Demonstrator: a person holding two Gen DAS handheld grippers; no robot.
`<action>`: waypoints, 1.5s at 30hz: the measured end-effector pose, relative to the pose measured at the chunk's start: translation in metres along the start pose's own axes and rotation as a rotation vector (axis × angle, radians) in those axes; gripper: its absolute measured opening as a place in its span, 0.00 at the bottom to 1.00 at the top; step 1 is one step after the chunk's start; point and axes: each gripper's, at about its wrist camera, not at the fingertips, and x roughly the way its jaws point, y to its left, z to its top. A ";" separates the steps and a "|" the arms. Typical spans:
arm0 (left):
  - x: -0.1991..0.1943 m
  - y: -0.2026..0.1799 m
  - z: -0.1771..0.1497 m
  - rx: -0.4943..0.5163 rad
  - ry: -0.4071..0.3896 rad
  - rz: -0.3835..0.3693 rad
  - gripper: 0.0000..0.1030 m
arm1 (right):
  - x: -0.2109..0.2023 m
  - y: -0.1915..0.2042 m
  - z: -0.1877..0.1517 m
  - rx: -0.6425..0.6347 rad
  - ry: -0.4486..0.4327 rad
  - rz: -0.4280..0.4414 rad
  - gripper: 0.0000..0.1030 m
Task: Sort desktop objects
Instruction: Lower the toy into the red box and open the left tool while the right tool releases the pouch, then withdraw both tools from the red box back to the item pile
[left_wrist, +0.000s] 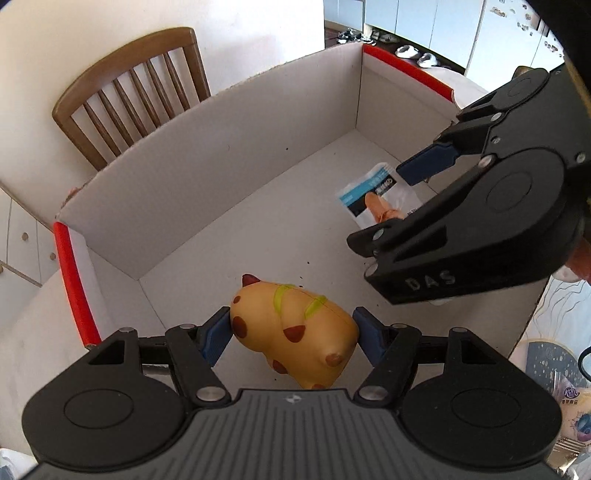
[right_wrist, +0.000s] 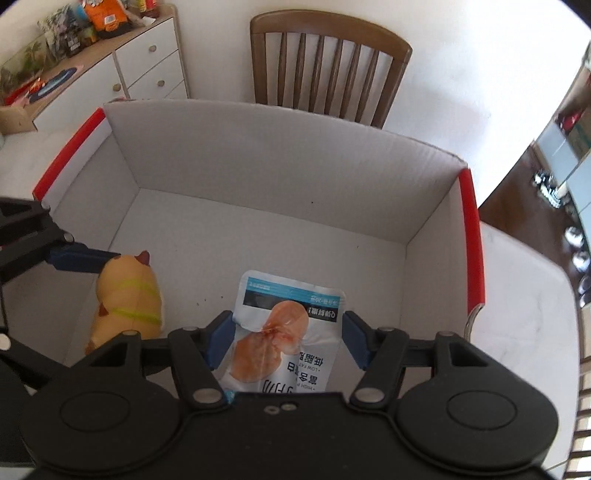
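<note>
Your left hand-held gripper (left_wrist: 291, 334) clamps the yellow squishy toy (left_wrist: 295, 332) across its long axis, low inside the cardboard box (left_wrist: 221, 155); your right hand-held gripper (right_wrist: 288, 338) stands apart astride the snack pouch (right_wrist: 284, 332).

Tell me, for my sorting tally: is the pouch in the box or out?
In: the pouch lies on the box floor.

Yellow brown-spotted toy (left_wrist: 295, 332), blue-white pouch (right_wrist: 288, 332), red-edged white box (right_wrist: 258, 166)
</note>
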 end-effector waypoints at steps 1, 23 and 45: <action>0.000 -0.001 -0.001 0.008 0.001 -0.003 0.69 | 0.000 -0.001 0.001 0.009 0.001 -0.001 0.64; -0.028 0.009 -0.004 -0.088 -0.062 -0.030 0.81 | -0.017 -0.010 0.007 0.088 -0.036 0.057 0.65; -0.151 -0.016 -0.048 -0.182 -0.279 0.018 0.81 | -0.113 0.001 -0.030 0.029 -0.147 0.124 0.66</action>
